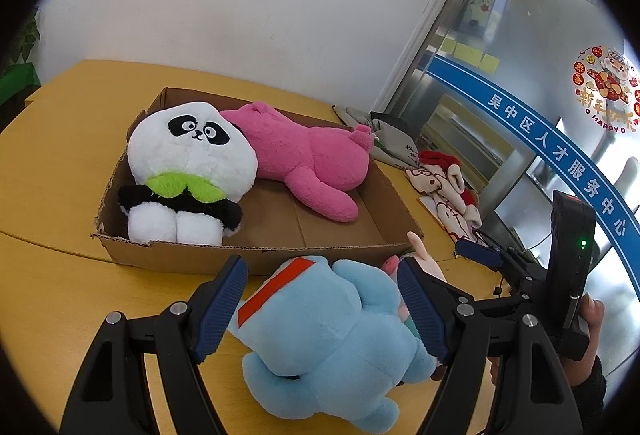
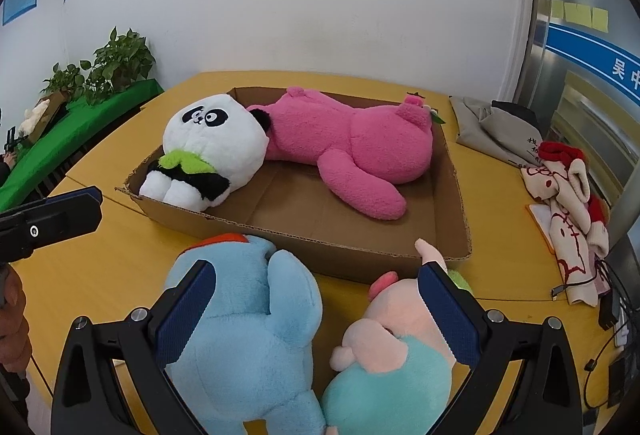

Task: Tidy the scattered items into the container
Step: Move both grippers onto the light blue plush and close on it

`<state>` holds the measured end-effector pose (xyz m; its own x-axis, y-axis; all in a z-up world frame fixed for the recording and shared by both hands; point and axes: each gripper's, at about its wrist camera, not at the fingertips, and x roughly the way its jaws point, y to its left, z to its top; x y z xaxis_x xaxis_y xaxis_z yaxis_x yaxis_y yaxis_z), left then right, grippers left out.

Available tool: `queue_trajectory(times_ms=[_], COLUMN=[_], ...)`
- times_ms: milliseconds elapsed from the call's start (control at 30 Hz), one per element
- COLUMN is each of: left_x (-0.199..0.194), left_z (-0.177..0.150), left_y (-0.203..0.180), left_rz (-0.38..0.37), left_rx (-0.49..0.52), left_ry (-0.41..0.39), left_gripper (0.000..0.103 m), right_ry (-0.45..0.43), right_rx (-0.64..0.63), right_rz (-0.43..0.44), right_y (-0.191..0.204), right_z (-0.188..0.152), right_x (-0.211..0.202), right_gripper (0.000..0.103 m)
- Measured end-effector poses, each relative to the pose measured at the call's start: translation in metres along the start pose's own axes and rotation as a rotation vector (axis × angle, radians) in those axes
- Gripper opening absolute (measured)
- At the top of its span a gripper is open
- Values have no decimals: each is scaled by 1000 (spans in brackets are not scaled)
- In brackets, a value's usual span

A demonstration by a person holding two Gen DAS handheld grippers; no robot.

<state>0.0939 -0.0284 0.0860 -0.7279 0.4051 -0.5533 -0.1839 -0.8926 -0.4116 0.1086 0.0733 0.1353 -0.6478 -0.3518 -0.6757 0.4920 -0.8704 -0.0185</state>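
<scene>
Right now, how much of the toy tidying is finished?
About half. The panda and pink plush already lie in the cardboard box. The left gripper straddles the blue plush and the right gripper brackets the pink-and-teal plush, both open, neither toy lifted from the table. Those two remain.

Both wrist views close, angled down, sharing cardboard box (image 1: 256, 255), probably side-by-side

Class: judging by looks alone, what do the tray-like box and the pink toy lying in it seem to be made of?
Box: apparently corrugated cardboard, matte brown; fluted ragged edges and fold creases show.
Pink toy: seemingly plush fabric, probably synthetic fleece; fuzzy nap, soft rounded limbs. Filling cannot be seen.
</scene>
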Motion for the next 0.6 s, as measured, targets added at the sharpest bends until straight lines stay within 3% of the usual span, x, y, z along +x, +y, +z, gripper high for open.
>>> queue_trajectory(times_ms=[300, 400, 533, 600], left_x=[13, 15, 19, 22], left_z=[-29, -37, -41, -44], left_y=[38, 53, 71, 77], left_rz=[-4, 5, 19, 25], left_rx=[-115, -148, -173, -175], left_ry=[75, 100, 123, 135], left_gripper=[78, 77, 77, 77], right_ry=[153, 159, 189, 197], right_rx=[-56, -97, -42, -49], right_rz=[234, 208, 371, 410], right_y=[33, 54, 71, 81], right_z=[-50, -57, -61, -65], right_x=[40, 47, 48, 47], right_gripper=[101, 102, 102, 101])
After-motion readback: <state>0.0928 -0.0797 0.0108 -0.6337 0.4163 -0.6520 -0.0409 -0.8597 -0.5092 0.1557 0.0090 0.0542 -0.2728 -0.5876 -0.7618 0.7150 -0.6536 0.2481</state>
